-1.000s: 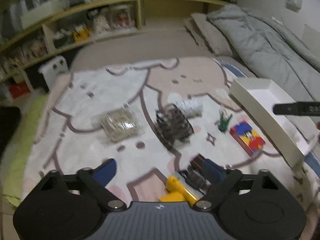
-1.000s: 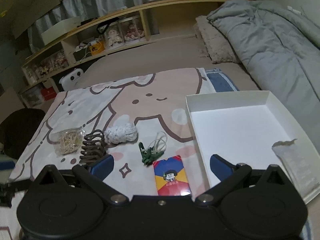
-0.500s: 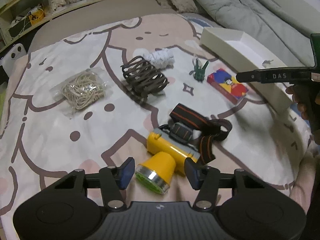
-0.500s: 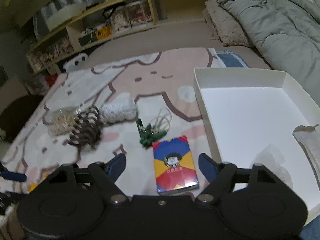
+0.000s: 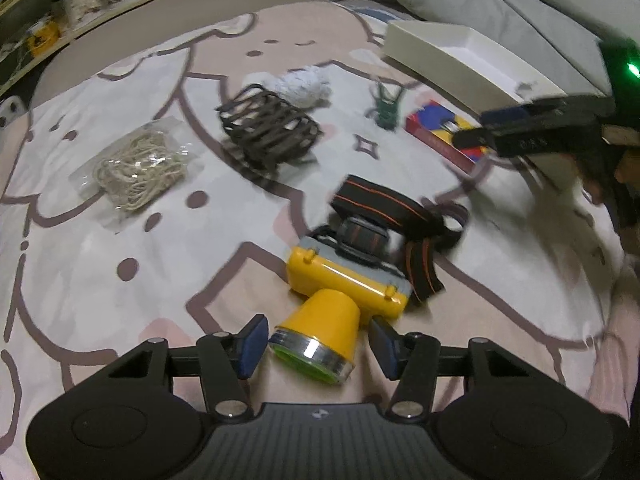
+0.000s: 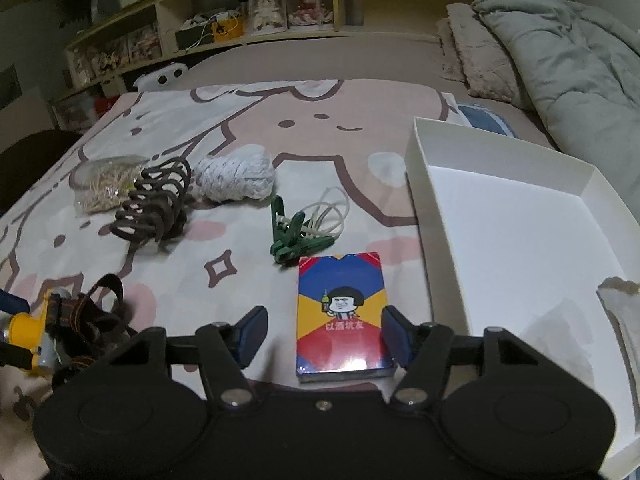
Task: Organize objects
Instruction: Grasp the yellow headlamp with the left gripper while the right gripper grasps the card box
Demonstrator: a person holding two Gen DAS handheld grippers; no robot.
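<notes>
Both grippers are sinking closer to the cartoon blanket (image 6: 248,128) than a second ago. Left gripper (image 5: 314,340) is bracketing the yellow headlamp (image 5: 344,284); its pads look just beside the lens cone, contact hard to judge. Right gripper (image 6: 322,334) is closing, jaws apart around the card box (image 6: 342,312), right pad nearly touching. Right of that box, the white tray (image 6: 424,216) is running out of frame, a grey packet (image 6: 624,312) cut off.

Both grippers, left gripper (image 5: 314,340) and right gripper (image 6: 324,334), are matte black with blue pads (image 5: 253,338), silver screws, ribbed housing
</notes>
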